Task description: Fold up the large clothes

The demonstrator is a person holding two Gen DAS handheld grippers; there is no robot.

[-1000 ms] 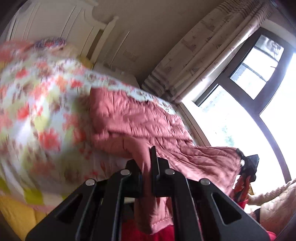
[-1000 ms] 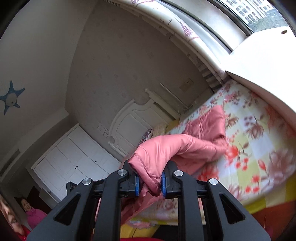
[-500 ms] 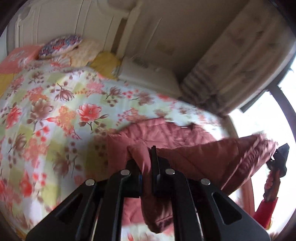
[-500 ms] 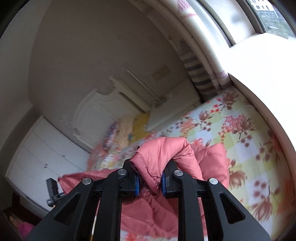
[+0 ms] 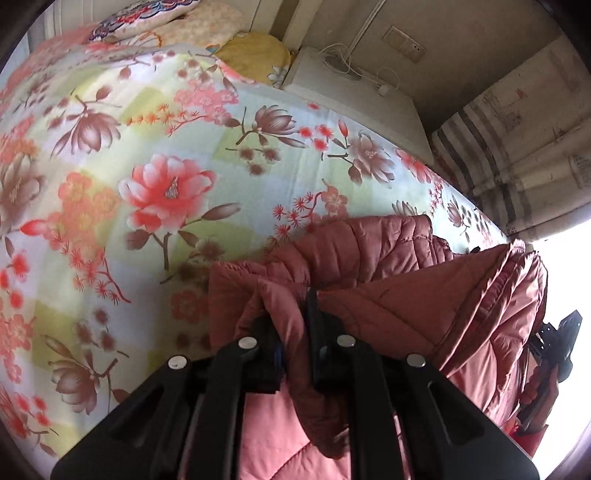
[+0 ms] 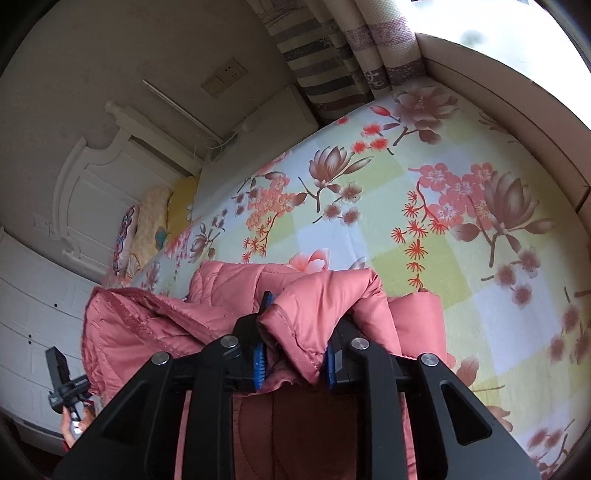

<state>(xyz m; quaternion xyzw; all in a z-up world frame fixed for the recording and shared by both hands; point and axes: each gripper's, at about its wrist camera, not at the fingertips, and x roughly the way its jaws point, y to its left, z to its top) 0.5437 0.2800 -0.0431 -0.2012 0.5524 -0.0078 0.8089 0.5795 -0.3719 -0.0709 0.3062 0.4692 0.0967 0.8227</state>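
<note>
A pink quilted jacket (image 5: 399, 295) hangs between my two grippers over a floral bedspread (image 5: 147, 155). My left gripper (image 5: 293, 328) is shut on a fold of the jacket's edge, which droops below the jaws. My right gripper (image 6: 295, 332) is shut on another bunched fold of the jacket (image 6: 325, 299), with the rest of the garment trailing to its left. Part of the jacket rests on the bedspread (image 6: 424, 221). The right gripper also shows at the right edge of the left wrist view (image 5: 554, 339).
Pillows (image 5: 184, 18) lie at the head of the bed by the white headboard (image 6: 92, 177). A white nightstand (image 5: 351, 88) with cables stands beside the bed. Striped curtains (image 5: 517, 140) and a window ledge (image 6: 498, 85) line the far side.
Both grippers have tilted down toward the bed, holding the jacket. The jacket has come lower and closer over the bedspread.
</note>
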